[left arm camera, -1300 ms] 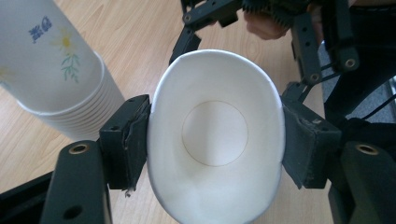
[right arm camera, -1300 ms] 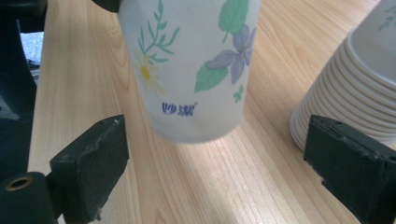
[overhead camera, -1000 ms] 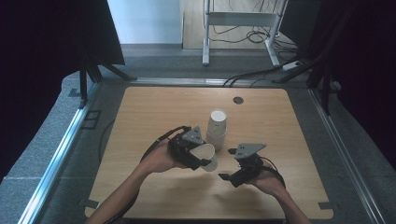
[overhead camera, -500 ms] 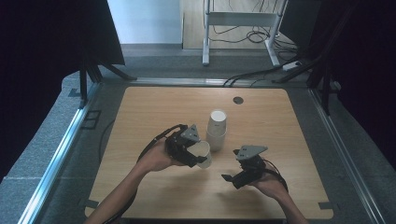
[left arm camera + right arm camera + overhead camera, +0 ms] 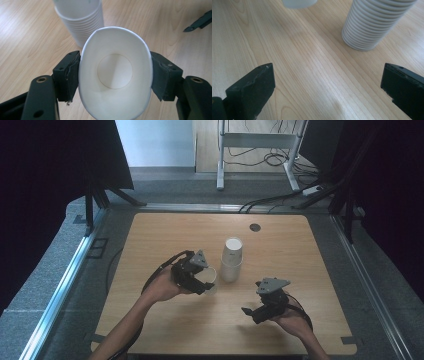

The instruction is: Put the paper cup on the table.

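Sitting between the two black jaws of the left gripper (image 5: 115, 75) is a white paper cup (image 5: 115, 72), and it is squeezed so its round mouth has turned into an egg shape. You can look right inside it in the left gripper view and see the flat round bottom. The jaws press on its two sides and hold it tight. From the high view the left gripper (image 5: 202, 279) holds the paper cup (image 5: 209, 276) on its side, just above the wooden bench (image 5: 165, 240), near the middle. Just beside it stands a tall stack of white cups (image 5: 232, 260), upright on the bench, with many rims showing as rings in the right gripper view (image 5: 374, 23). The right gripper (image 5: 252, 312) is near the front of the bench, well apart from the stack. Its jaws are spread wide and hold nothing, with bare wood between them (image 5: 327, 82). A small dark round spot (image 5: 255, 227) sits on the bench at the far side
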The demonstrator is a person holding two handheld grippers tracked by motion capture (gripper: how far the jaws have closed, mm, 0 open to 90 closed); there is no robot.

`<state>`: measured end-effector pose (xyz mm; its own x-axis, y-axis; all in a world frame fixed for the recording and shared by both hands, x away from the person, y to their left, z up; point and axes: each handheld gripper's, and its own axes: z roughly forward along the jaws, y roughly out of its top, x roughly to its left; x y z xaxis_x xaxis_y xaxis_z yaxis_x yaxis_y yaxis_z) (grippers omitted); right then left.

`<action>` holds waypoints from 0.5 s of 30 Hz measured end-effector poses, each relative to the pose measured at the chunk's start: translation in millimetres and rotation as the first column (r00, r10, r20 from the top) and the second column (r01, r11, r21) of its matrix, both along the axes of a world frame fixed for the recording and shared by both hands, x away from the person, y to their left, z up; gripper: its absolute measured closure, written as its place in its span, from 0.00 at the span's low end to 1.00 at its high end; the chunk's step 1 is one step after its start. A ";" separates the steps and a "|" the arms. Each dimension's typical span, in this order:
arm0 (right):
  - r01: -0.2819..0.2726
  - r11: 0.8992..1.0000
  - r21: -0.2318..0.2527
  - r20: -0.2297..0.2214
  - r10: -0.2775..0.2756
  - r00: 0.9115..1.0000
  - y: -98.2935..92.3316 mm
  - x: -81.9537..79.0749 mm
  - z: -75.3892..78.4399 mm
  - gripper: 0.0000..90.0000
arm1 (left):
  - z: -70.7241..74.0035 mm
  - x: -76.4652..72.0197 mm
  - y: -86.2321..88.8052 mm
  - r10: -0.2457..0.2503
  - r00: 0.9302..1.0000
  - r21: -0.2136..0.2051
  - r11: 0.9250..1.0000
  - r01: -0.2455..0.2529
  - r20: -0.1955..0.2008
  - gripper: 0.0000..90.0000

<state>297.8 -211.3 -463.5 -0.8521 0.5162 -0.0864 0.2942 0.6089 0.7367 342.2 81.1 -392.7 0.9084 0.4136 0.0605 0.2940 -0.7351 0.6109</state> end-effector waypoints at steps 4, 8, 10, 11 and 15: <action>0.006 1.000 -0.003 -0.005 -0.006 1.000 -2.6 -1.9 -2.1 0.00 | -2.8 4.1 4.9 0.028 1.000 0.021 0.999 -0.027 -0.005 0.34; 0.017 1.000 -0.008 -0.014 -0.017 1.000 -5.4 -3.9 -5.4 0.00 | -5.5 7.9 8.3 0.051 0.999 0.044 0.998 -0.051 -0.008 0.34; 0.019 1.000 -0.009 -0.020 -0.019 1.000 -7.1 -4.1 -7.1 0.00 | -6.1 9.3 9.6 0.059 0.998 0.056 0.997 -0.059 -0.005 0.34; 0.023 1.000 -0.008 -0.023 -0.024 0.999 -8.0 -4.2 -7.7 0.00 | -6.6 10.0 10.4 0.064 0.998 0.057 0.996 -0.063 -0.004 0.34; 0.033 0.999 -0.003 -0.032 -0.034 0.999 -11.5 -4.4 -9.1 0.00 | -9.0 12.6 13.2 0.086 0.996 0.064 0.994 -0.085 -0.004 0.34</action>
<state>293.4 -222.8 -472.6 -0.8367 0.5443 -0.0606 0.3379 0.6001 0.7251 354.8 94.3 -401.6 0.8703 0.4854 0.0835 0.3615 -0.7446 0.5612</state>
